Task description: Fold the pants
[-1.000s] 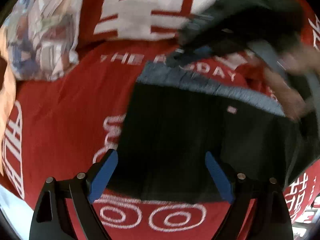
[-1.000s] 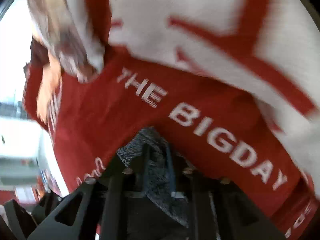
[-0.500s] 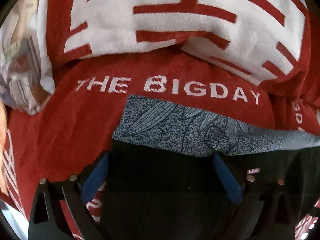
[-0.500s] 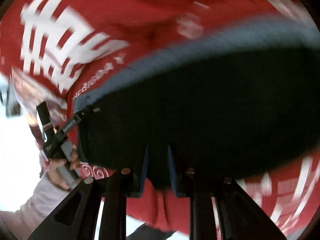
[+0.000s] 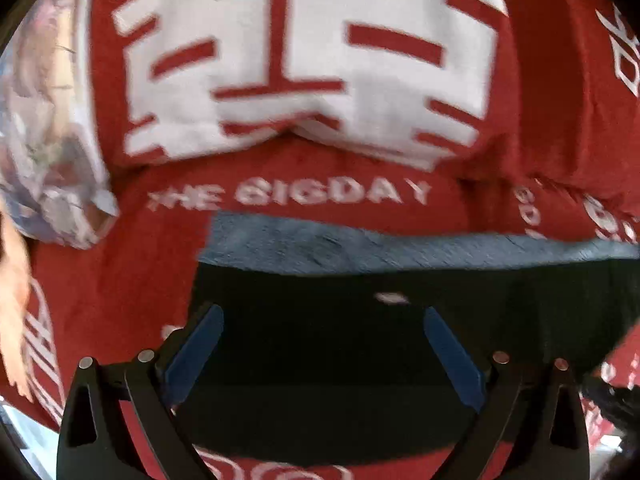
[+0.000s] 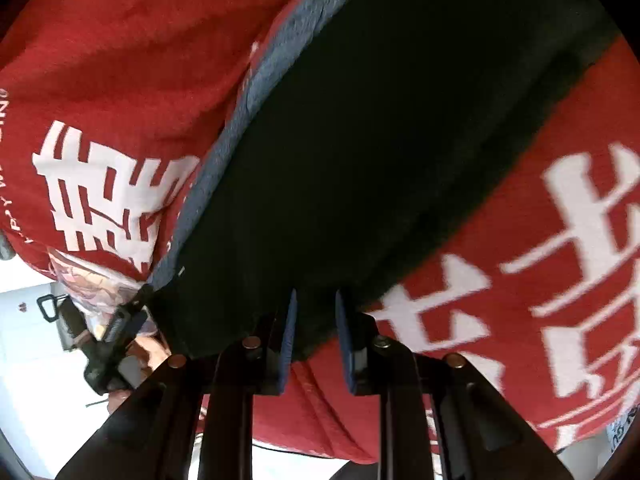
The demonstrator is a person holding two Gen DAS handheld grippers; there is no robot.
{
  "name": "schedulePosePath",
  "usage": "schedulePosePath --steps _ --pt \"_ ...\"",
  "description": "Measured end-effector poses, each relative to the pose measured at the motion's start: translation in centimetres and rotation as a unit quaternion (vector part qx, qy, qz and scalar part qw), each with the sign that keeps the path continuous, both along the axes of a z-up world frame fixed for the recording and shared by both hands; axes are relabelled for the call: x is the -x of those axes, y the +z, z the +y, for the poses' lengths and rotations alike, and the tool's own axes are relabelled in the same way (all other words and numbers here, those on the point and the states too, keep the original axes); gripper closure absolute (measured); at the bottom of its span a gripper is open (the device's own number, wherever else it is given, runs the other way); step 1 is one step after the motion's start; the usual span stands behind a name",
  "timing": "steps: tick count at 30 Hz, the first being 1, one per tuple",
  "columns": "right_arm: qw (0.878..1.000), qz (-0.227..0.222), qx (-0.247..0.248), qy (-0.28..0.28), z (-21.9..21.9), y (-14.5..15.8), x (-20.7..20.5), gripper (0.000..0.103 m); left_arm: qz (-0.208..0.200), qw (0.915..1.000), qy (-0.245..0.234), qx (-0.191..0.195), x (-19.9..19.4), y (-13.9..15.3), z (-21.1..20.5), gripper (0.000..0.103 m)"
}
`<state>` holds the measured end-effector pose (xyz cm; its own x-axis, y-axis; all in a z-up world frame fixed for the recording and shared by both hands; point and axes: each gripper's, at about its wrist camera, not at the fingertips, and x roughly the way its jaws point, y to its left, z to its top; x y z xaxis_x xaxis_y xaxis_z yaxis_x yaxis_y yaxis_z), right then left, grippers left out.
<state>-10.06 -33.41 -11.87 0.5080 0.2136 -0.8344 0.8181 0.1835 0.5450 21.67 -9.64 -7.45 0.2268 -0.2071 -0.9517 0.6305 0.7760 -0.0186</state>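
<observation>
Black pants (image 5: pixel 328 352) with a gray-blue speckled band (image 5: pixel 360 246) along the far edge, lying flat on a red blanket (image 5: pixel 112 280) with white letters. Folded into a neat block, small white tag (image 5: pixel 390 298) near the band. Left tool (image 5: pixel 320 352) spread wide above the pants, holding nothing. Right tool (image 6: pixel 316 330) a little apart at the near edge of the pants, blue pads either side of the hem; pinching or not, cannot tell. White-and-red pillow (image 5: pixel 304 52) beyond the pants.

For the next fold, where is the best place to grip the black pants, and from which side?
Probably the black pants at the near left corner, from the left: that edge lies flat on the red blanket, beside the open left claw.
</observation>
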Motion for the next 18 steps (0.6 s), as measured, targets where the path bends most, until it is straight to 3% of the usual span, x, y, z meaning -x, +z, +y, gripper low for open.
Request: schedulePosePath --steps 3,6,7,8,9,14,18 --pt "1.0 0.002 0.0 -0.018 -1.7 -0.6 0.7 0.08 0.007 0.9986 -0.044 -0.028 3.1 -2.3 -1.8 0.001" --pt "0.999 0.002 -0.013 -0.033 -3.2 -1.8 0.5 0.08 0.013 0.9965 -0.049 -0.067 4.4 -6.3 -2.6 0.001" --pt "0.999 -0.002 -0.014 -0.037 -3.5 -1.8 0.6 0.08 -0.01 0.9956 -0.057 -0.074 5.2 -6.7 -2.7 0.001" --pt "0.999 -0.008 -0.012 -0.04 -3.7 -1.7 0.7 0.094 -0.027 0.9947 -0.066 -0.074 5.7 -6.7 -2.8 0.001" --pt "0.999 -0.017 -0.006 -0.042 -3.8 -1.4 1.0 0.096 -0.035 0.9936 -0.073 -0.079 6.1 -6.8 -2.9 0.001" --pt "0.997 -0.029 -0.046 -0.061 -3.8 -1.7 5.0 0.096 -0.007 0.9918 -0.064 -0.111 6.6 -6.2 -4.0 0.001" --pt "0.997 0.003 0.017 -0.071 -8.3 1.8 10.1 0.088 0.002 0.9926 -0.09 -0.082 9.3 -3.5 -6.5 0.001"
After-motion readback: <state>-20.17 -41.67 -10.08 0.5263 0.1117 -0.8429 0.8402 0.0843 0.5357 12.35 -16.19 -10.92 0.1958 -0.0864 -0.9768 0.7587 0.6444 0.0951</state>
